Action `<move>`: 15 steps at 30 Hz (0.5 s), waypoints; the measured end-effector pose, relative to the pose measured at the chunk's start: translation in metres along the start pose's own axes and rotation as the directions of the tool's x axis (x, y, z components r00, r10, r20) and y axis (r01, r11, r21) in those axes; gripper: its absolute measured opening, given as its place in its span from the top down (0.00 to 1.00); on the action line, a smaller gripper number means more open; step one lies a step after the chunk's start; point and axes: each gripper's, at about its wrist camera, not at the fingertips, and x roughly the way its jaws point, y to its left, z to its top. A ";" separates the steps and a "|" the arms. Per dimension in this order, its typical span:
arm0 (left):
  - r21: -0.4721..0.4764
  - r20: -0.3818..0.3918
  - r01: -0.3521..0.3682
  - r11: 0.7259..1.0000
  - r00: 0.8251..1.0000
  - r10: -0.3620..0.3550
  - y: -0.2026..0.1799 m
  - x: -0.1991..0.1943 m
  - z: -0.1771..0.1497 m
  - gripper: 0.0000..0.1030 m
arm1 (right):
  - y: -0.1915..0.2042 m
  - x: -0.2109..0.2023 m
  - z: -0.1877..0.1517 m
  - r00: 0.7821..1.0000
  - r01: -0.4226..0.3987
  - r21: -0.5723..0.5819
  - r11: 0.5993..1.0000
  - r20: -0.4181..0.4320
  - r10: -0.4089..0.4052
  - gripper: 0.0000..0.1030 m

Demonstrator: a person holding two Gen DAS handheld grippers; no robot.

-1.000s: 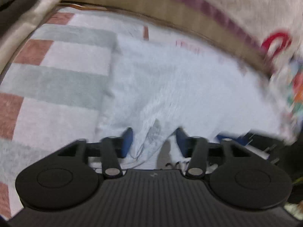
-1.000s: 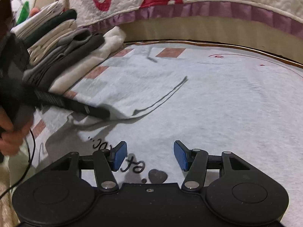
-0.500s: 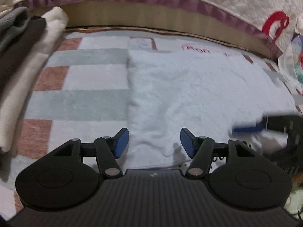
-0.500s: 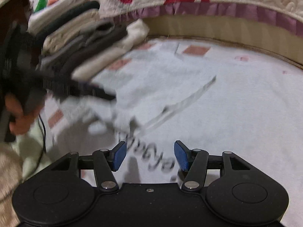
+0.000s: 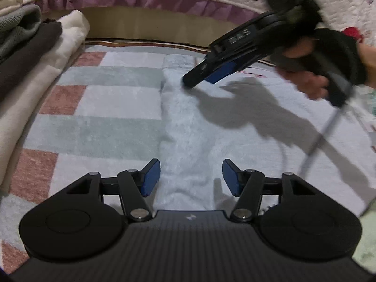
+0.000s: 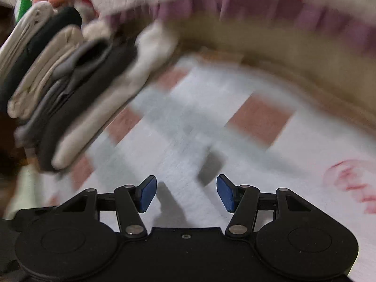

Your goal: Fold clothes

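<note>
A white fleecy garment (image 5: 211, 127) lies flat and folded on a checked blanket (image 5: 105, 108); its straight left edge runs up the middle of the left wrist view. My left gripper (image 5: 191, 177) hovers open over the garment's near edge, with nothing between its blue pads. My right gripper (image 5: 197, 77), held by a hand in a dark glove (image 5: 329, 54), reaches down to the garment's far left corner. In the blurred right wrist view the right gripper (image 6: 186, 192) is open and empty above the white cloth (image 6: 178, 164), and a red print (image 6: 347, 178) shows at the right.
A stack of folded clothes (image 5: 35, 58) in grey, dark and cream stands at the left, and shows again as the clothes stack (image 6: 70, 94). A quilt with a purple frill (image 5: 164, 0) and a beige panel (image 5: 141, 28) close off the back. A cable (image 5: 317, 141) hangs from the right gripper.
The right gripper has swung left across the garment to its far left corner. The garment, bunched at my left fingers a second ago, now lies flat. The left gripper has steadied.
</note>
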 end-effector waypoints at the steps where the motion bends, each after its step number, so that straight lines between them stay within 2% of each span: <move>1: -0.017 0.007 0.022 1.000 1.000 -0.022 0.002 -0.004 -0.002 0.46 | -0.001 0.003 0.002 1.000 -0.023 -0.029 0.999 -0.014 0.023 0.40; 2: -0.032 0.014 0.043 0.999 0.999 -0.042 0.004 -0.007 -0.003 0.46 | -0.002 0.006 0.002 0.997 -0.060 -0.045 0.997 -0.041 0.059 0.40; 4: -0.048 0.026 0.071 0.996 0.997 -0.070 0.008 -0.010 -0.003 0.46 | -0.006 0.012 0.003 0.989 -0.130 -0.033 0.991 -0.076 0.127 0.51; 5: -0.055 0.032 0.080 0.995 0.996 -0.078 0.010 -0.011 -0.003 0.46 | -0.007 0.014 0.002 0.986 -0.151 -0.032 0.988 -0.073 0.148 0.65; 6: -0.060 0.041 0.076 0.995 0.996 -0.074 0.013 -0.011 -0.002 0.46 | -0.008 0.016 0.002 0.983 -0.172 -0.032 0.985 -0.070 0.170 0.83; 7: -0.073 0.052 0.076 0.994 0.996 -0.073 0.016 -0.011 -0.001 0.46 | -0.009 0.017 0.001 0.979 -0.193 -0.031 0.981 -0.067 0.191 0.87; 12: -0.161 0.121 0.093 0.983 0.990 -0.074 0.031 -0.012 0.005 0.46 | -0.003 0.022 0.010 0.953 -0.298 0.022 0.954 0.063 0.296 0.90; 15: -0.143 0.079 0.044 0.989 0.996 -0.033 0.029 -0.002 0.005 0.45 | 0.002 0.030 0.018 0.963 -0.255 0.041 0.966 0.100 0.250 0.90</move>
